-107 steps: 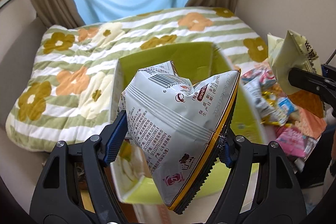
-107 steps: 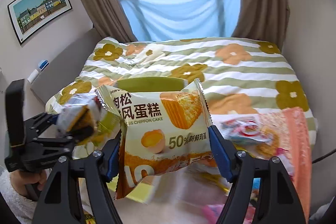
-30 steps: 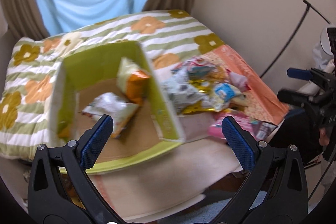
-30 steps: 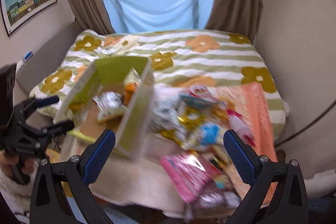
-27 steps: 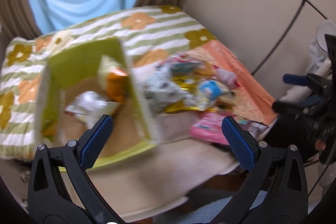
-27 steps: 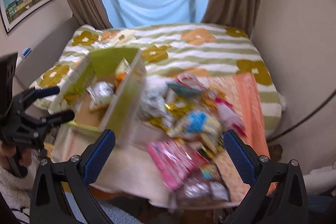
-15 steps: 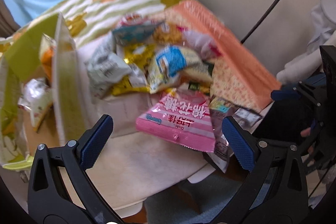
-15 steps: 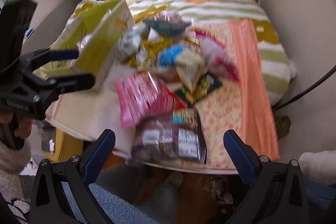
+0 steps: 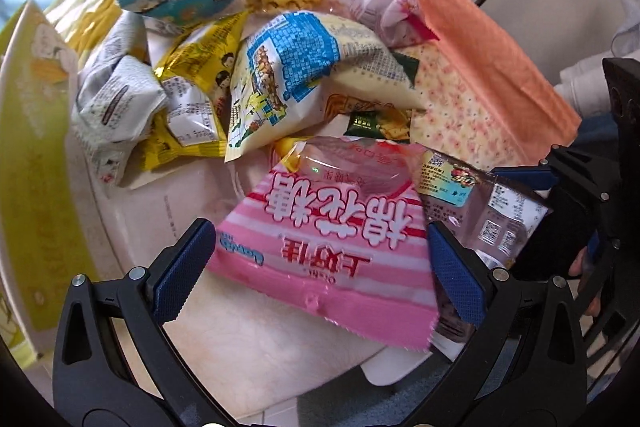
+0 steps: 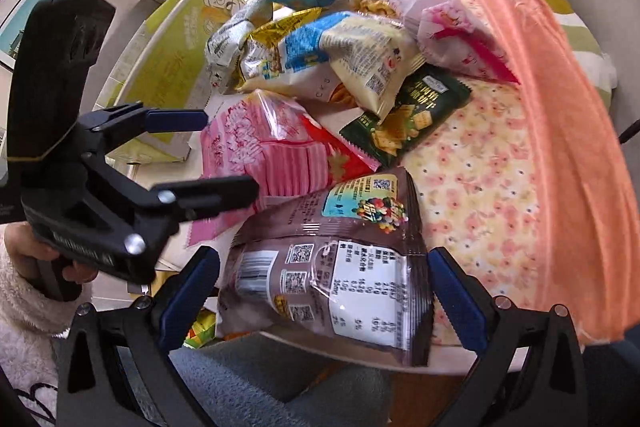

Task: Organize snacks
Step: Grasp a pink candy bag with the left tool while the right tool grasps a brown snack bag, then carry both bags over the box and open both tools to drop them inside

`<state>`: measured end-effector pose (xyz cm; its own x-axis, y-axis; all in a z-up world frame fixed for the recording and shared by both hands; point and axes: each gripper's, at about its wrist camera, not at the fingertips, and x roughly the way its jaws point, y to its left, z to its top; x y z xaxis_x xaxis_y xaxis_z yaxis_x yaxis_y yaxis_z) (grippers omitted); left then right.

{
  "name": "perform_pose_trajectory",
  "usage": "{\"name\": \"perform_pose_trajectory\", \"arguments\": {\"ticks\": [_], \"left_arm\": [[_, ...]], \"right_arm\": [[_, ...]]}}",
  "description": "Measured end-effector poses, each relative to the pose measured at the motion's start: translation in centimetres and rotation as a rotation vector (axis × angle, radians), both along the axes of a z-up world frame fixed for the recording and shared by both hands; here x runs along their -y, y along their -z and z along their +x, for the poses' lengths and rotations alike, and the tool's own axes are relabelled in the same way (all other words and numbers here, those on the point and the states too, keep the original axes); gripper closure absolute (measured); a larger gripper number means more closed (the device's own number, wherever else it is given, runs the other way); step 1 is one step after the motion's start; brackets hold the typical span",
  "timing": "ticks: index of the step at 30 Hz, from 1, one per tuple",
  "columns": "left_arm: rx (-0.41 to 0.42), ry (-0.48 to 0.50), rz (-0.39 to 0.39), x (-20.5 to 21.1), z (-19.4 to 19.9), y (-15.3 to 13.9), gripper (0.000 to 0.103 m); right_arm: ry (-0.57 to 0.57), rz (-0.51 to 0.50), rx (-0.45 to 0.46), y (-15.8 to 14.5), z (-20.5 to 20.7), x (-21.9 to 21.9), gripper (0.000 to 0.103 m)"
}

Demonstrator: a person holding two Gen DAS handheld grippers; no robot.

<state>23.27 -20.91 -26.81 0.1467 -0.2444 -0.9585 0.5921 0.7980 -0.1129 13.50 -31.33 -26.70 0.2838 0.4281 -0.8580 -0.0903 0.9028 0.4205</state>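
Snacks lie heaped at twelve o'clock. We hold our left gripper (image 9: pixel 320 267) spread wide around the pink marshmallow bag (image 9: pixel 324 247), our right gripper (image 10: pixel 324 291) spread around the brown candy bag (image 10: pixel 332 267); the green box (image 10: pixel 176 39) stands at ten o'clock.

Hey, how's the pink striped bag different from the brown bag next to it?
The pink striped bag shows big printed characters; the brown bag shows white label panels and codes. Pink sits between the left gripper fingers, brown between the right gripper fingers. Both lie flat at the table edge, ungripped.
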Motion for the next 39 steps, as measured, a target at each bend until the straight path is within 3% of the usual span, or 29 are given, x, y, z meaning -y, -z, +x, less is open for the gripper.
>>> {"name": "perform_pose_trajectory", "arguments": {"ticks": [4,15,19,26,39], "left_arm": [[-0.022,0.017,-0.027,0.1,0.6,0.3,0.002],[-0.027,0.059,-0.067,0.0,0.0,-0.4,0.027],[-0.025,0.051,-0.087,-0.8,-0.2,-1.1,0.029],[0.000,0.034,-0.110,-1.5,-0.8,-2.4,0.030],[0.090,-0.081,-0.178,-4.4,-2.6,-7.4,0.030]], "right_arm": [[-0.014,0.005,-0.007,0.8,0.5,-0.8,0.000],[0.000,-0.004,-0.018,1.7,0.9,-1.6,0.004],[-0.010,-0.006,-0.011,1.6,1.0,-1.5,0.010],[-0.002,0.004,0.003,0.6,-0.2,-0.5,0.033],[0.015,-0.025,0.103,-3.5,-2.0,0.1,0.039]]}}
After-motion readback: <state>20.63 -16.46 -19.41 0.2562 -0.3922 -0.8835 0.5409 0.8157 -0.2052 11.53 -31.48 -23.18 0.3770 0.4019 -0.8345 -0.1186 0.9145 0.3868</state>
